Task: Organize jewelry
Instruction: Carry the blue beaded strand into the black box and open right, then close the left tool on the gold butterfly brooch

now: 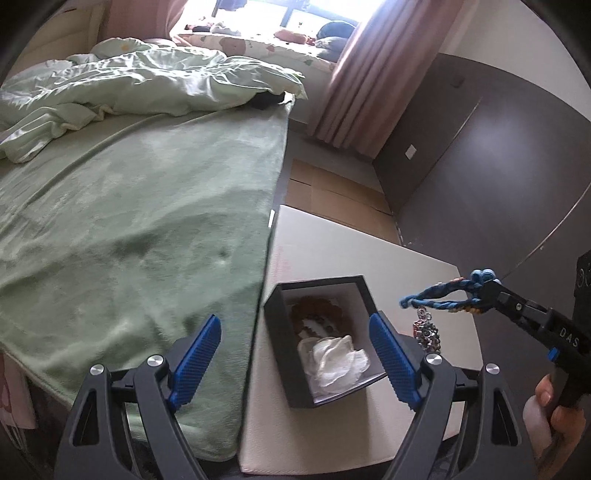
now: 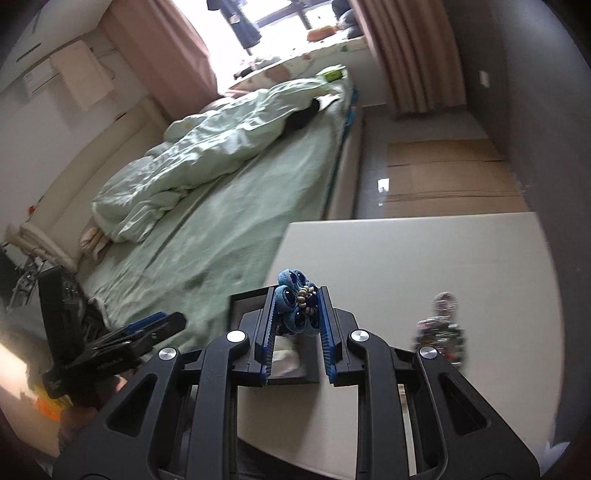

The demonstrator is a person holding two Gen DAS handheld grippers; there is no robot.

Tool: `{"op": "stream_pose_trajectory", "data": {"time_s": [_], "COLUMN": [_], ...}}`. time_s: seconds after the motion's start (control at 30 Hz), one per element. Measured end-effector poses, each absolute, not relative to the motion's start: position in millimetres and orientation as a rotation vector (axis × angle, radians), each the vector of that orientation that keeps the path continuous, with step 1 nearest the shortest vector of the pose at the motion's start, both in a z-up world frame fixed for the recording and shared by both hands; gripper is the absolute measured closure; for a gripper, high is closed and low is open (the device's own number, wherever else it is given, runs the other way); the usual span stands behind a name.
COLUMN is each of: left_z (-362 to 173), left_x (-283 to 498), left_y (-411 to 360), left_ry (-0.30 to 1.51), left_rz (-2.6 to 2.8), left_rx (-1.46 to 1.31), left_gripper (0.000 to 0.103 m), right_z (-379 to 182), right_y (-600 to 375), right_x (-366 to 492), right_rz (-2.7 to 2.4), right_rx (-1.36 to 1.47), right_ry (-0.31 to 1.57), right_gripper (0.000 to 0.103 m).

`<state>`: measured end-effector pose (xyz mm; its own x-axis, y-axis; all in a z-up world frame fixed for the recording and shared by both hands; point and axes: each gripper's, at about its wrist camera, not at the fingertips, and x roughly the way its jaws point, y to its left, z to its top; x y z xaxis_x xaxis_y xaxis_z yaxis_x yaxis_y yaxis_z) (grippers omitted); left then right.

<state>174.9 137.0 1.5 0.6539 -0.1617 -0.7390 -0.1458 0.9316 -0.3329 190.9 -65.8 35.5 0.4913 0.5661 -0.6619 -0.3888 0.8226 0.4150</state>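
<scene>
Pretty bright bedroom: bed (image 1: 140, 221) with green blanket and a rumpled duvet (image 1: 147, 85), pink curtains (image 1: 369, 74) by the sunny window (image 1: 325, 14), dark wardrobe wall (image 1: 480, 166), wood floor (image 1: 332, 192).

Blue cord bracelet (image 1: 439, 295), green blanket (image 1: 140, 221)

Left tongs (image 1: 295, 356): matte black linkage arms with triangular cut-outs, four round silver pivot screws, blue ribbed finger pads (image 1: 197, 360). Right tongs (image 2: 297, 314): same black frame, silver screws, blue toothed pads. From the left wrist view the right unit's black body carries white lettering "DAS" and a small blue tab; bare-skinned hand (image 1: 554, 413), fingernail visible.
</scene>
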Motion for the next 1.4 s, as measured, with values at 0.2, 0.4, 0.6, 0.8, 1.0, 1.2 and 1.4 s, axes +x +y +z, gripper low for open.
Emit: {"op": "stream_pose_trajectory", "data": {"time_s": [0.2, 0.4, 0.6, 0.8, 1.0, 1.2, 1.4], "left_z": [2.4, 9.7, 15.8, 13.8, 0.0, -24.4, -49.2], "left_x": [167.5, 167.8, 175.5, 182.9, 192.9, 200.2, 212.4], "left_y": [144.4, 126.7, 83.2, 31.2, -9.3, -46.2, -75.5], "left_ry": [0.865, 0.855, 0.851, 0.868, 0.908, 0.967, 1.043], "left_rz": [0.009, -0.015, -0.087, -0.169, -0.206, -0.232, -0.238], "left_rx": [-0.38, -0.353, -0.323, -0.284, -0.259, -0.206, -0.201], "left_gripper": [0.023, 0.023, 0.023, 0.026, 0.034, 0.038, 0.046], "right_z": [21.9, 17.3, 7.5, -7.2, -26.7, -58.8, -67.8], "right_y": [-31.5, -75.4, -138.5, -179.5, -212.2, -239.4, -245.7], "right_x": [192.5, 190.3, 187.5, 181.7, 177.7, 175.3, 180.0], "right_rz": [0.675, 0.573, 0.475, 0.433, 0.403, 0.364, 0.373], "right_rx": [0.254, 0.29, 0.307, 0.316, 0.346, 0.406, 0.429], "right_ry": [0.975, 0.938, 0.943, 0.955, 0.941, 0.959, 0.977], "right_gripper": [0.039, 0.032, 0.032, 0.032, 0.032, 0.032, 0.032]}}
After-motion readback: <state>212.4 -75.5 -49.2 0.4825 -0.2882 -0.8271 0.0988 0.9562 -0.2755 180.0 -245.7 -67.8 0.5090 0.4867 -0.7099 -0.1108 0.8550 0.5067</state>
